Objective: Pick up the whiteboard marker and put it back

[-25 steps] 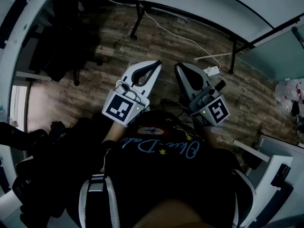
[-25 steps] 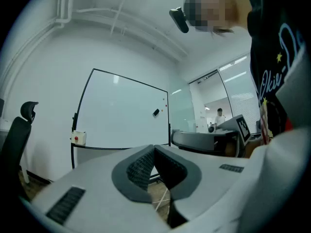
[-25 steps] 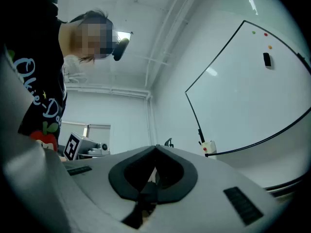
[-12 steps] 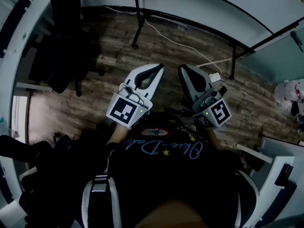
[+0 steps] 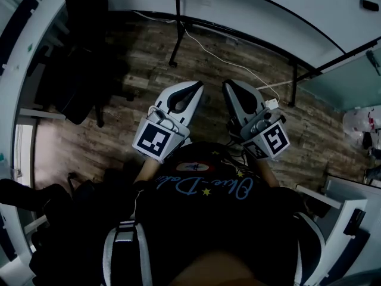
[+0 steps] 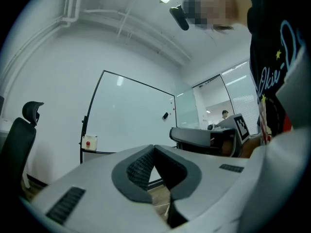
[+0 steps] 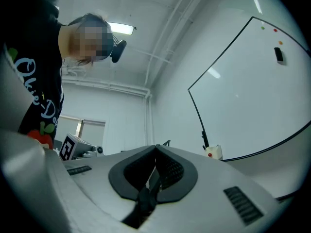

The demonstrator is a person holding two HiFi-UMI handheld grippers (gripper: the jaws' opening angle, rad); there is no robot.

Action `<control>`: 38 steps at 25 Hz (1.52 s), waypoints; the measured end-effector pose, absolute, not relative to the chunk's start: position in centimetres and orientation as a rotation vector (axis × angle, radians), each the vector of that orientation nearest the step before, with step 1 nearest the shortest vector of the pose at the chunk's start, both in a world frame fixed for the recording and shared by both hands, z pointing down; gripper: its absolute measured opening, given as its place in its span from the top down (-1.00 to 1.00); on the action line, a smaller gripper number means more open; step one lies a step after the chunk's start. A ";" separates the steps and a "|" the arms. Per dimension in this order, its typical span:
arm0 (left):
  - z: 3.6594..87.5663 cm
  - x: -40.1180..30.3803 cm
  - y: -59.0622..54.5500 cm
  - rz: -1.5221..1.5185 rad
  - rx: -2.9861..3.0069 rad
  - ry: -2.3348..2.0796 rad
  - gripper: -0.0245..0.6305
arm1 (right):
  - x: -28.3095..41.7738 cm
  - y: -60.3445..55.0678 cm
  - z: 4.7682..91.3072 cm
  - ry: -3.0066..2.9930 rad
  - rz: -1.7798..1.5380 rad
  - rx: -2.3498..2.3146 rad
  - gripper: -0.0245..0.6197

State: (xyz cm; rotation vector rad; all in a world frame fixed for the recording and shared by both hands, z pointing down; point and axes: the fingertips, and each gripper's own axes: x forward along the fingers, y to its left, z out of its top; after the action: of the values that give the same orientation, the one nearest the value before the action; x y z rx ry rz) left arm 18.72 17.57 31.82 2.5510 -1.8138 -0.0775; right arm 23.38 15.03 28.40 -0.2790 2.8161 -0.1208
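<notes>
Whiteboard [image 5: 280, 8] and stand legs have slid lower in the head view, filling more of the top; left gripper [image 5: 195, 86] and right gripper [image 5: 228, 86] stay side by side at centre, each with jaws pressed together on nothing. Whether the small dark item [image 5: 369, 5] on the board at upper right is the whiteboard marker cannot be told.

Shells of left claw [image 5: 195, 85] & right claw [image 5: 229, 83]: smooth matt lt-grey plastic. Their inner pads [image 6: 138, 166]: dark, ribbed, rubber-like. Marker cubes at the claws' rear: flat matt blk/white print. Floor [image 5: 149, 58] below the claws: brown wood-look planks w/ visible grain, low sheen. Whiteboard [image 6: 131, 115] ahead of the claws: glossy white, catches light streaks; thin dark frame, looks like metal. Shirt [image 5: 202, 219] behind the claws: black cloth w/ pale printed lettering.
</notes>
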 end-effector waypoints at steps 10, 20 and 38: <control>32.3 14.2 17.8 -0.062 2.557 -1.785 0.95 | 19.0 15.0 28.6 2.823 -0.111 -0.319 0.89; 32.6 12.9 17.9 -0.090 2.527 -1.799 0.95 | 18.0 14.7 28.3 2.841 -0.089 -0.316 0.89; 32.1 9.0 10.7 -0.035 2.480 -1.898 0.95 | 14.0 6.9 27.9 2.817 -0.105 -0.206 0.89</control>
State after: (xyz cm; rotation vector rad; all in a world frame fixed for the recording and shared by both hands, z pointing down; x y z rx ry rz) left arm 9.03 10.65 32.10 2.4795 -1.8979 -0.0353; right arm 14.04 6.93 27.93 -0.2063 2.8173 -0.1047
